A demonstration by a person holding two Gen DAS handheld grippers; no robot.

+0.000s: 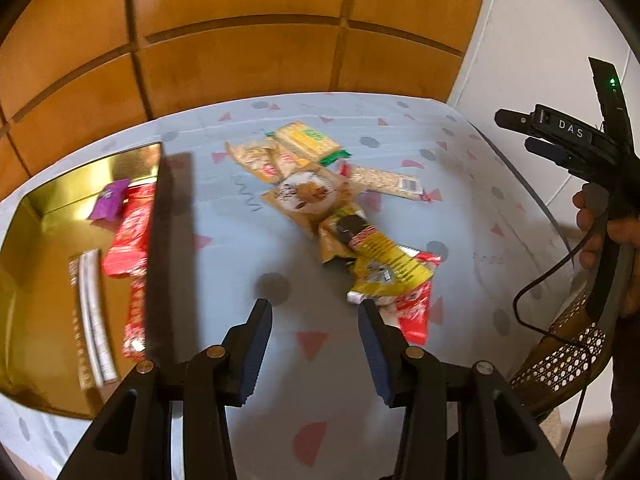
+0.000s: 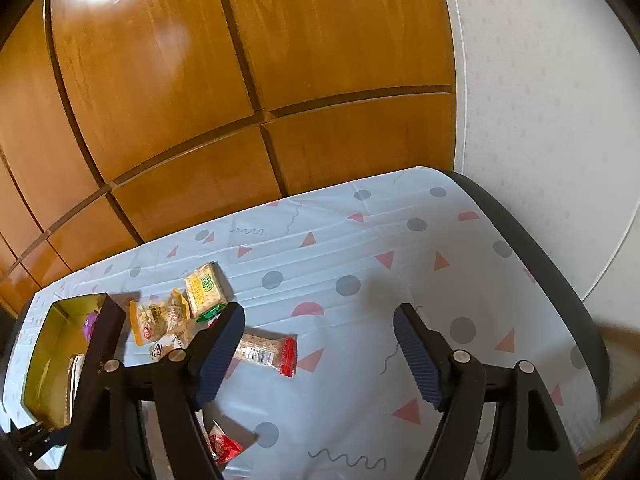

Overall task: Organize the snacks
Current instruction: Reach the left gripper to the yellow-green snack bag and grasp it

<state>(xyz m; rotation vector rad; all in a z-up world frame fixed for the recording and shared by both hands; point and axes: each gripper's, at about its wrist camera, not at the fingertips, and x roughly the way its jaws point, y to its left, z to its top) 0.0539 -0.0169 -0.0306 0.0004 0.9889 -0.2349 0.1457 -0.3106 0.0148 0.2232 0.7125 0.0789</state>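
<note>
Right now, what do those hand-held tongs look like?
Both tongs, left and right, are black frames with brass-coloured pins and ribbed dark-blue pads. From the left camera, the right one shows white "DAS" lettering, a green light and a black cable.

The left wrist view is taken from close above the table [image 1: 224, 248], angled steeply down; the right wrist view is set further right, tilted less; the snack pile [image 1: 320, 192] and gold tray [image 1: 36, 216] are shared.
</note>
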